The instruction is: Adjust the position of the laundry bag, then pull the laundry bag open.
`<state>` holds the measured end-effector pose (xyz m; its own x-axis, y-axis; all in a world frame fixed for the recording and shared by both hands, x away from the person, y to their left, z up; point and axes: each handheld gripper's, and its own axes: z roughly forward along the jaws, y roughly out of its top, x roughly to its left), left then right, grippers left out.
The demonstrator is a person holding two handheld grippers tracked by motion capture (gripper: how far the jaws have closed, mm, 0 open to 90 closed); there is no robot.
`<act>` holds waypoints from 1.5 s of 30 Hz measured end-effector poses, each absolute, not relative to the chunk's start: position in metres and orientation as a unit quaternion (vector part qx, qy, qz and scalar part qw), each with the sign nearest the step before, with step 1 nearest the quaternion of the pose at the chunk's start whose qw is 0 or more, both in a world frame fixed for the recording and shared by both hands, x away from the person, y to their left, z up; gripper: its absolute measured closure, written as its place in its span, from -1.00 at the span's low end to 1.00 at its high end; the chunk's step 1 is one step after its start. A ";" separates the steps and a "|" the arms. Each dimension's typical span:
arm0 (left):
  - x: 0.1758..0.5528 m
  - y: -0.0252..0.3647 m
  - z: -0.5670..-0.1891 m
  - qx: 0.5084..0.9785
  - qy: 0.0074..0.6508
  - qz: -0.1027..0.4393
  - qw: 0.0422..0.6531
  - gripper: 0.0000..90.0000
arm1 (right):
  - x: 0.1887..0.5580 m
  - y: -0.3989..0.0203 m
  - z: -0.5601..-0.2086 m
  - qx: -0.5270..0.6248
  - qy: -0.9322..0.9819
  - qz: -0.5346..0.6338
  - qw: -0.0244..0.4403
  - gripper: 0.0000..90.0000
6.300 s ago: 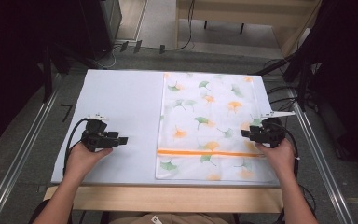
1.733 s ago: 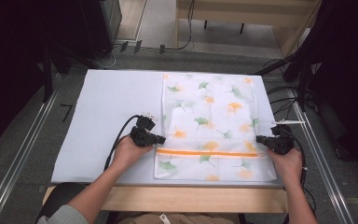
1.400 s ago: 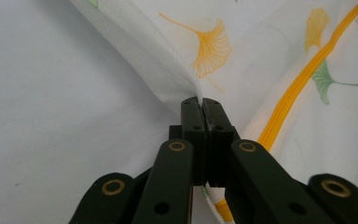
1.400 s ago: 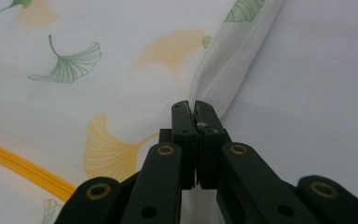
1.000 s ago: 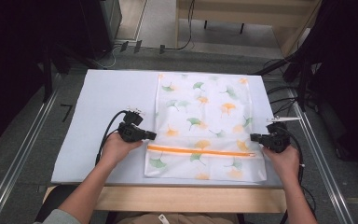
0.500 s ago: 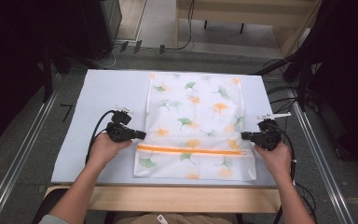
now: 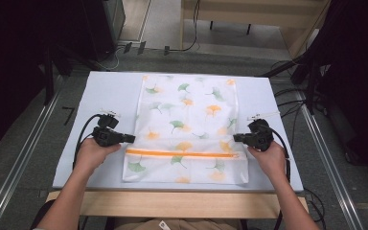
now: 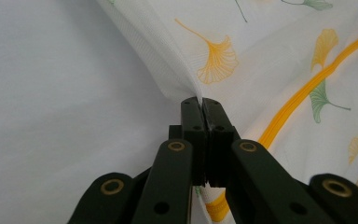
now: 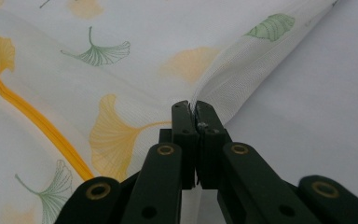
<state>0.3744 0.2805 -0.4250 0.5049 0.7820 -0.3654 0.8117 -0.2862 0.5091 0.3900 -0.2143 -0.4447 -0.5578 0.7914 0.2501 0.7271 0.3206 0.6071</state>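
A white mesh bag [image 7: 191,127] printed with green and orange ginkgo leaves lies flat on the pale blue table [image 7: 100,91], its orange zipper [image 7: 182,154] running across near the front. My left gripper [image 7: 133,138] is shut on the bag's left edge [image 8: 182,88], just above the zipper [image 8: 303,93]. At the opposite side my right gripper [image 7: 235,137] is shut on the right edge [image 9: 223,79], also a little above the zipper [image 9: 37,121]. Both pinched edges rise slightly off the table.
Metal rails [image 7: 24,158] run along both sides of the table. Cables [image 7: 287,91] lie on the floor at the right and behind. A wooden edge [image 7: 172,203] borders the table front. Bare tabletop lies left of the bag.
Both grippers closed on the bag's side edges and dragged it leftward toward the table's middle. The bag now lies further left than a second ago.
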 end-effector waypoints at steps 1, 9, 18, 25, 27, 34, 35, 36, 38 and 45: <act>0.374 0.284 -0.425 0.802 0.498 -0.024 0.330 1.00 | 0.391 -0.212 -0.445 0.467 0.811 0.350 0.043 1.00; 0.370 0.294 -0.427 0.804 0.509 0.002 0.309 0.99 | 0.395 -0.194 -0.444 0.449 0.820 0.353 0.039 1.00; 0.373 0.303 -0.431 0.793 0.529 -0.004 0.302 0.97 | 0.398 -0.184 -0.448 0.442 0.827 0.345 0.042 0.94; 0.372 0.301 -0.431 0.792 0.527 -0.008 0.307 0.46 | 0.398 -0.191 -0.449 0.444 0.824 0.348 0.052 0.47; 0.370 0.298 -0.428 0.792 0.524 -0.003 0.314 0.35 | 0.396 -0.195 -0.447 0.444 0.820 0.355 0.061 0.42; 0.368 0.292 -0.425 0.793 0.514 0.007 0.328 0.07 | 0.394 -0.201 -0.445 0.449 0.816 0.359 0.063 0.38; 0.368 0.292 -0.424 0.791 0.514 0.008 0.332 0.06 | 0.393 -0.202 -0.444 0.448 0.815 0.362 0.062 0.38; 0.369 0.292 -0.423 0.790 0.513 0.007 0.336 0.05 | 0.392 -0.202 -0.443 0.448 0.815 0.364 0.062 0.38; 0.369 0.290 -0.421 0.791 0.510 0.009 0.339 0.04 | 0.387 -0.204 -0.441 0.446 0.814 0.368 0.064 0.36; 0.369 0.278 -0.417 0.800 0.490 0.006 0.345 0.05 | 0.375 -0.213 -0.439 0.445 0.810 0.375 0.067 0.34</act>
